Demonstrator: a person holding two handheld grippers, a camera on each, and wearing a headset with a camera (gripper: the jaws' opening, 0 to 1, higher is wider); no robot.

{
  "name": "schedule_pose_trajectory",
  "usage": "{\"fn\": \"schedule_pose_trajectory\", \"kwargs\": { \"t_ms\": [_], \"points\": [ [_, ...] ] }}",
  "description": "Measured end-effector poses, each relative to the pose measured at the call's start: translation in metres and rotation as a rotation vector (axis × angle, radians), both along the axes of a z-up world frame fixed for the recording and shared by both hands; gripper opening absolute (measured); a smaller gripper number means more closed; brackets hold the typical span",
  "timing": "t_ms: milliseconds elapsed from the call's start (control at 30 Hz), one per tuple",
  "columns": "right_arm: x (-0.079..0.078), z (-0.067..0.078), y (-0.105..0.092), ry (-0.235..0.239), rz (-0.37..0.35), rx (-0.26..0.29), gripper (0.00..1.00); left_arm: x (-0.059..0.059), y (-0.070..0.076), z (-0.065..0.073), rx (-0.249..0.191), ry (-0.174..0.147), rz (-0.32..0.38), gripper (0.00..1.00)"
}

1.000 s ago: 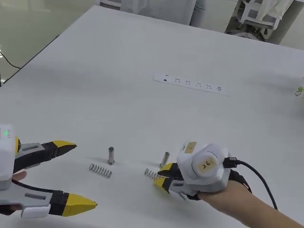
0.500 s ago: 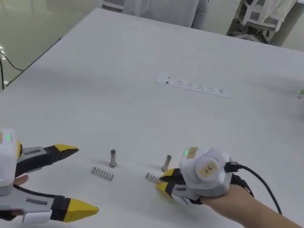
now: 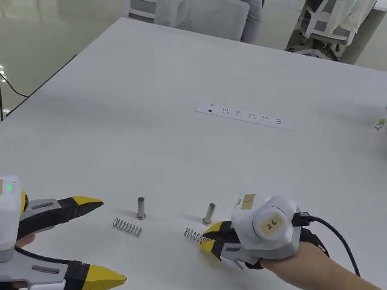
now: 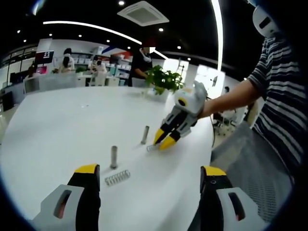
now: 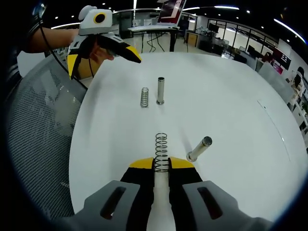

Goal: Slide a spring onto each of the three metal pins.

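- spring (image 5: 161, 144) lies on the white bench (image 3: 151, 121), its near end pinched between the narrow jaws of the right hand-held gripper (image 5: 161, 163).
- right pin (image 3: 209, 213) stands upright just beside that spring.
- left pin (image 3: 141, 208) stands upright, with a second spring (image 3: 127, 227) lying loose beside it.
- power strip (image 3: 245, 115) lies well beyond them.
- right hand-held gripper sits low over the bench, pointing leftward.
- left hand-held gripper (image 3: 112, 240) hovers near the left pin, jaws wide, holding nothing.
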State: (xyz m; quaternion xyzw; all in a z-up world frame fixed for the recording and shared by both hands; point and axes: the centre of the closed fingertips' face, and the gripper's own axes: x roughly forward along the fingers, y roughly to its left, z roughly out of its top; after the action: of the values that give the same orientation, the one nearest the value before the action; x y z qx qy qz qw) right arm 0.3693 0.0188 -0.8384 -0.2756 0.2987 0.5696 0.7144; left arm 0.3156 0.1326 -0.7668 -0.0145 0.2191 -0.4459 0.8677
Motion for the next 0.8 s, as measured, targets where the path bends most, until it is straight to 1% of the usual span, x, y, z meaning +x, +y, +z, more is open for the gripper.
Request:
{"fn": "schedule_pose_trajectory", "kwargs": {
  "t_ms": [100, 200, 267, 367, 433, 600, 700, 800],
  "points": [
    [0.0, 0.009, -0.003, -0.01, 0.005, 0.01, 0.07, 0.0, -0.005, 0.002, -0.004, -0.002, -0.016, 0.81],
    [-0.002, 0.018, -0.008, -0.029, 0.023, 0.016, 0.07, 0.001, -0.011, 0.004, -0.008, -0.006, -0.028, 0.81],
    [-0.003, 0.022, -0.01, -0.032, 0.028, 0.019, 0.07, 0.002, -0.013, 0.004, -0.01, -0.007, -0.036, 0.81],
    [-0.007, 0.028, -0.014, -0.044, 0.048, 0.023, 0.07, 0.001, -0.02, 0.003, -0.01, -0.005, -0.058, 0.8],
    [-0.011, 0.032, -0.016, -0.042, 0.058, 0.031, 0.07, 0.0, -0.025, 0.003, -0.014, 0.001, -0.077, 0.78],
    [-0.02, 0.039, -0.019, -0.057, 0.097, 0.027, 0.07, -0.001, -0.037, 0.002, -0.016, 0.0, -0.118, 0.75],
    [-0.025, 0.043, -0.02, -0.064, 0.113, 0.031, 0.07, -0.001, -0.047, 0.002, -0.017, -0.004, -0.152, 0.73],
    [-0.03, 0.043, -0.023, -0.079, 0.132, 0.015, 0.07, -0.003, -0.057, 0.001, -0.018, -0.007, -0.199, 0.71]
  ]
}}
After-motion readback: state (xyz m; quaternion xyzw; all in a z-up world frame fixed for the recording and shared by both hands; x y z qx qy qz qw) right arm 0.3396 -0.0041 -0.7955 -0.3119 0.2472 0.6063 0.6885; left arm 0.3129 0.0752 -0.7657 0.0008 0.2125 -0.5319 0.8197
